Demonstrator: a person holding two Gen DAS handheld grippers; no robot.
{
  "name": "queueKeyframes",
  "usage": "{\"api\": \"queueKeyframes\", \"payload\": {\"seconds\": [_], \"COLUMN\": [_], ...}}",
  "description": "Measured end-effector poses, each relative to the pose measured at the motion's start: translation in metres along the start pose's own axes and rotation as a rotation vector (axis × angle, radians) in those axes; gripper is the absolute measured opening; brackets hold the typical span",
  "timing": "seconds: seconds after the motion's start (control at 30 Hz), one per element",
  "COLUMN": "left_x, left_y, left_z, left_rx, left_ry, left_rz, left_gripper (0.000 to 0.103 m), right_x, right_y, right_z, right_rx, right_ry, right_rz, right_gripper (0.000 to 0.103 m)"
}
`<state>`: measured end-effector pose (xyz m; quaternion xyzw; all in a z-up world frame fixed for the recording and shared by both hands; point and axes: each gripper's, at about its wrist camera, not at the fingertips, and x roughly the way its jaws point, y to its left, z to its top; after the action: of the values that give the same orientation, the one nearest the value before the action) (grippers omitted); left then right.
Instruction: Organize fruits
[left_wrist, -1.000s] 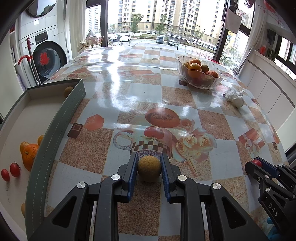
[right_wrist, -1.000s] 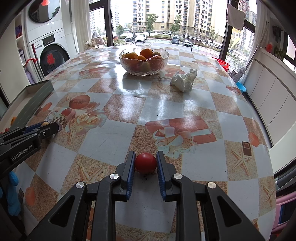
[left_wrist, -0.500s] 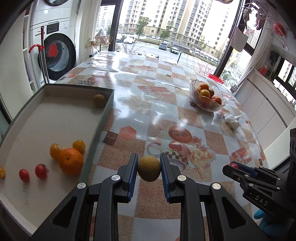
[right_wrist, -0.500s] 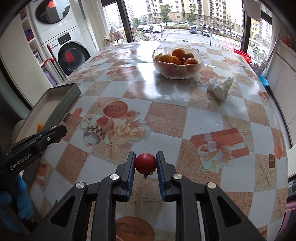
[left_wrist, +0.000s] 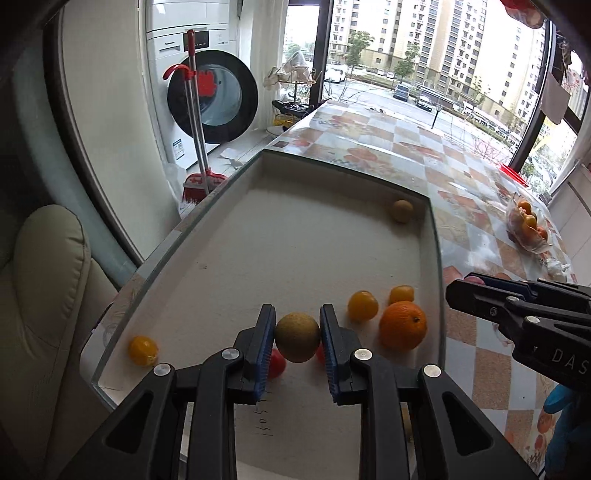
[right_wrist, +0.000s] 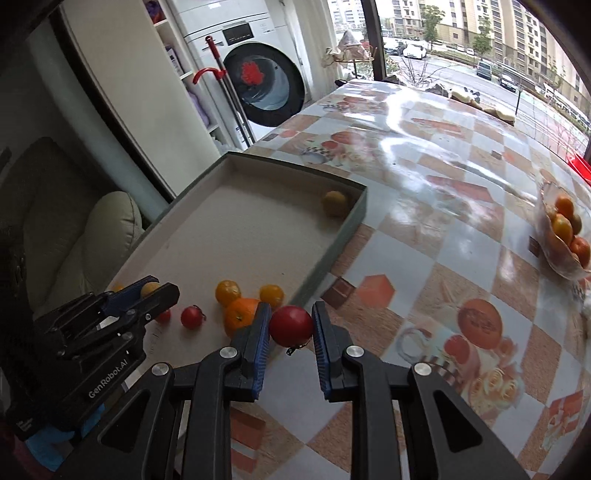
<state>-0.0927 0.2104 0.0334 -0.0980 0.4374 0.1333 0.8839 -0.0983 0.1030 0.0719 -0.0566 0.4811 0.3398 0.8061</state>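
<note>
My left gripper (left_wrist: 297, 334) is shut on a brownish-yellow round fruit (left_wrist: 297, 337) and holds it above the near part of the grey tray (left_wrist: 295, 236). In the tray lie a big orange (left_wrist: 402, 325), small yellow-orange fruits (left_wrist: 362, 305), small red tomatoes (left_wrist: 276, 363) and another brownish fruit (left_wrist: 402, 211) in the far corner. My right gripper (right_wrist: 290, 326) is shut on a red tomato (right_wrist: 291, 326), held over the table beside the tray's right wall (right_wrist: 332, 251). The left gripper also shows in the right wrist view (right_wrist: 155, 291).
A glass bowl of oranges (right_wrist: 565, 236) stands far right on the patterned table (right_wrist: 424, 229). A washing machine (left_wrist: 210, 96), a red-handled broom (left_wrist: 195, 122) and a beige chair (left_wrist: 40, 295) are to the left of the table.
Both grippers rose and swung left with their fruits. The left one moved from the table to over the tray; the right one came up to the tray's right wall.
</note>
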Motion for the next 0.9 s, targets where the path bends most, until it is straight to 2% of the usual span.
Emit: {"api": "queueKeyframes", "payload": {"seconds": [0.13, 0.17, 0.2, 0.23, 0.27, 0.3, 0.4, 0.47, 0.5, 0.6, 0.7, 0.77, 0.9], "left_x": [0.008, 0.009, 0.01, 0.01, 0.009, 0.005, 0.007, 0.008, 0.009, 0.01, 0.011, 0.015, 0.004], "left_y": [-0.008, -0.01, -0.015, -0.013, -0.016, -0.017, -0.026, -0.035, -0.041, -0.045, -0.042, -0.047, -0.016], "left_z": [-0.006, -0.008, -0.009, -0.011, -0.012, -0.013, -0.012, -0.013, -0.014, -0.017, -0.018, -0.016, -0.021], "left_rx": [-0.01, -0.009, -0.009, -0.014, -0.02, -0.026, -0.027, -0.026, -0.026, -0.029, -0.034, -0.037, -0.021], "left_ry": [0.024, 0.025, 0.025, 0.019, 0.001, -0.019, -0.024, -0.02, -0.016, -0.005, 0.009, 0.031, 0.035], "left_rz": [0.011, 0.011, 0.013, 0.017, 0.021, 0.022, 0.013, 0.01, 0.013, 0.02, 0.035, 0.048, 0.061], "left_gripper": [0.027, 0.031, 0.04, 0.069, 0.088, 0.089, 0.089, 0.09, 0.103, 0.103, 0.103, 0.103, 0.103], "right_x": [0.018, 0.021, 0.022, 0.022, 0.019, 0.015, 0.001, -0.003, -0.004, -0.015, -0.023, -0.028, -0.038], "right_y": [0.015, 0.018, 0.017, 0.014, 0.013, 0.009, 0.006, 0.004, 0.003, -0.003, -0.01, -0.011, -0.004], "right_z": [0.005, 0.006, 0.005, 0.005, 0.003, 0.001, 0.002, 0.001, 0.0, -0.008, -0.014, -0.015, -0.011], "right_rx": [-0.05, -0.058, -0.062, -0.065, -0.067, -0.071, -0.09, -0.091, -0.087, -0.084, -0.082, -0.085, -0.104], "right_ry": [0.058, 0.075, 0.087, 0.094, 0.095, 0.088, 0.067, 0.075, 0.081, 0.083, 0.086, 0.09, 0.096], "right_rz": [0.012, 0.009, 0.006, 0.001, -0.008, -0.016, -0.038, -0.043, -0.042, -0.05, -0.064, -0.064, -0.088], "right_gripper": [0.025, 0.026, 0.031, 0.046, 0.055, 0.067, 0.072, 0.079, 0.081, 0.085, 0.101, 0.103, 0.103]}}
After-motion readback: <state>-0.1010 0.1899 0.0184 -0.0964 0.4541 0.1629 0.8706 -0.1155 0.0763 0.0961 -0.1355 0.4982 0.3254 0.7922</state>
